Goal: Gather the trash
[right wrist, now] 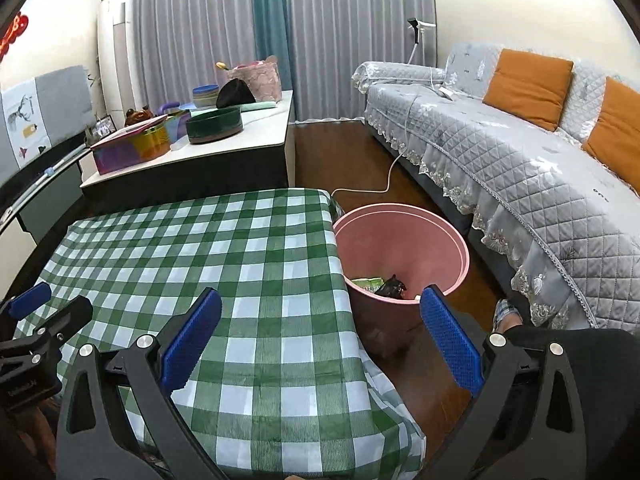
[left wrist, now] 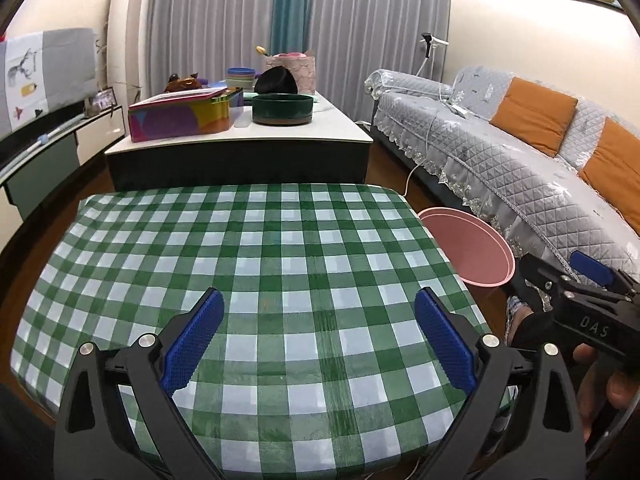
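A pink bin (right wrist: 404,240) stands on the floor at the right side of the table with the green checked cloth (right wrist: 224,256). Inside it lie a green wrapper (right wrist: 367,282) and a dark crumpled piece (right wrist: 394,286). The bin also shows in the left wrist view (left wrist: 468,248). My left gripper (left wrist: 318,340) is open and empty above the cloth (left wrist: 256,264). My right gripper (right wrist: 320,340) is open and empty over the table's right edge, near the bin. The right gripper also shows at the right of the left wrist view (left wrist: 580,280).
A low white-topped table (left wrist: 280,132) behind holds a colourful tin (left wrist: 184,116), a dark round container (left wrist: 282,109) and bowls. A grey sofa (right wrist: 520,152) with orange cushions runs along the right. A white cable (right wrist: 384,184) lies on the wood floor.
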Action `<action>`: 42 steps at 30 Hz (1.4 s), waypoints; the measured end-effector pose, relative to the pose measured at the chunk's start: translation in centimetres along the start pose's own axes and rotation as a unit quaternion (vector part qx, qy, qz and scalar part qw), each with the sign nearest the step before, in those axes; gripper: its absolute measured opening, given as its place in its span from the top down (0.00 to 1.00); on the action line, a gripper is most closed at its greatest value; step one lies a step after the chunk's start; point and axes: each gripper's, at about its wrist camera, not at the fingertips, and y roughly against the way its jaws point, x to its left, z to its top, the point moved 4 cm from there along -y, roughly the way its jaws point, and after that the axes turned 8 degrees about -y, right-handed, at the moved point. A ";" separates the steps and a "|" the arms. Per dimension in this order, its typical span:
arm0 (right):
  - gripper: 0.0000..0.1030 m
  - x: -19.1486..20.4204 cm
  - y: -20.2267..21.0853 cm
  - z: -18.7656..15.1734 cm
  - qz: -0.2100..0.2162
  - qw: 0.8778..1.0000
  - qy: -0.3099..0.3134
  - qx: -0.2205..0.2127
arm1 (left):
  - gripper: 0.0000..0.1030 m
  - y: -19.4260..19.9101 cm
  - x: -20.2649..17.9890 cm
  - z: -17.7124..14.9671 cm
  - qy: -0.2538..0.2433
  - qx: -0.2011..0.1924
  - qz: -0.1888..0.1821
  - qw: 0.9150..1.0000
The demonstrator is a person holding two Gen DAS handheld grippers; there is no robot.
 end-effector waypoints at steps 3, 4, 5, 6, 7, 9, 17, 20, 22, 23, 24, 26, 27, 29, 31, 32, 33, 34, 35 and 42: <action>0.05 0.2 -0.6 0.0 -0.002 1.000 -0.005 0.006 | 0.10 -0.2 0.1 0.1 0.004 0.000 0.004 1.000; 0.05 0.4 -0.7 0.0 -0.001 1.000 -0.003 0.008 | 0.09 -0.2 0.2 0.1 0.005 0.001 0.006 1.000; 0.05 0.6 -0.8 0.1 0.000 1.000 -0.001 0.009 | 0.09 -0.3 0.3 0.0 0.006 0.002 0.007 1.000; 0.05 0.9 -0.9 0.1 0.001 1.000 0.002 0.008 | 0.09 -0.5 0.4 0.0 0.008 0.004 0.009 1.000; 0.05 1.0 -1.0 0.1 0.001 1.000 0.005 0.007 | 0.09 -0.6 0.5 -0.1 0.010 0.007 0.011 1.000; 0.05 1.3 -1.1 0.1 0.002 1.000 0.007 0.006 | 0.09 -1.0 0.8 -0.3 0.018 0.014 0.014 1.000; 0.05 1.7 -1.9 0.1 0.002 1.000 0.008 0.016 | 0.09 -1.7 1.3 -0.5 0.033 0.024 0.026 0.999; 0.05 1.7 -2.0 0.2 0.001 1.000 0.009 0.015 | 0.09 -1.7 1.2 -0.4 0.030 0.024 0.029 0.999; 0.05 1.6 -2.1 0.3 -0.001 1.000 0.009 0.015 | 0.09 -1.8 1.2 -0.4 0.030 0.024 0.029 0.999; 0.05 1.5 -2.1 0.3 -0.001 1.000 0.008 0.015 | 0.09 -1.8 1.1 -0.4 0.030 0.024 0.029 0.999; 0.05 1.5 -2.1 0.3 -0.003 1.000 0.009 0.015 | 0.09 -1.8 1.2 -0.3 0.030 0.023 0.029 0.999; 0.05 1.5 -2.2 0.3 -0.003 1.000 0.010 0.015 | 0.08 -1.9 1.0 -0.3 0.029 0.024 0.027 0.999; 0.05 1.6 -2.2 0.3 -0.004 1.000 0.011 0.015 | 0.08 -2.0 1.0 -0.3 0.029 0.024 0.026 0.999; 0.05 1.7 -2.1 0.3 -0.004 1.000 0.014 0.014 | 0.08 -2.0 0.9 -0.2 0.028 0.022 0.025 0.999; 0.05 1.6 -2.0 0.3 -0.005 1.000 0.015 0.013 | 0.08 -2.0 0.9 -0.2 0.027 0.021 0.026 0.999; 0.05 1.6 -2.0 0.3 -0.005 1.000 0.015 0.012 | 0.08 -2.0 0.9 -0.1 0.027 0.021 0.025 0.999; 0.05 1.5 -2.0 0.3 -0.006 1.000 0.014 0.012 | 0.08 -2.0 0.9 -0.1 0.027 0.020 0.025 0.999; 0.05 1.5 -1.9 0.3 -0.006 1.000 0.014 0.011 | 0.08 -2.0 0.9 -0.1 0.027 0.019 0.025 0.999; 0.05 1.4 -1.9 0.4 -0.006 1.000 0.013 0.010 | 0.08 -2.0 0.8 -0.1 0.027 0.018 0.024 0.999; 0.05 1.3 -1.7 0.4 -0.007 1.000 0.014 0.007 | 0.08 -2.0 0.6 -0.1 0.021 0.017 0.022 0.999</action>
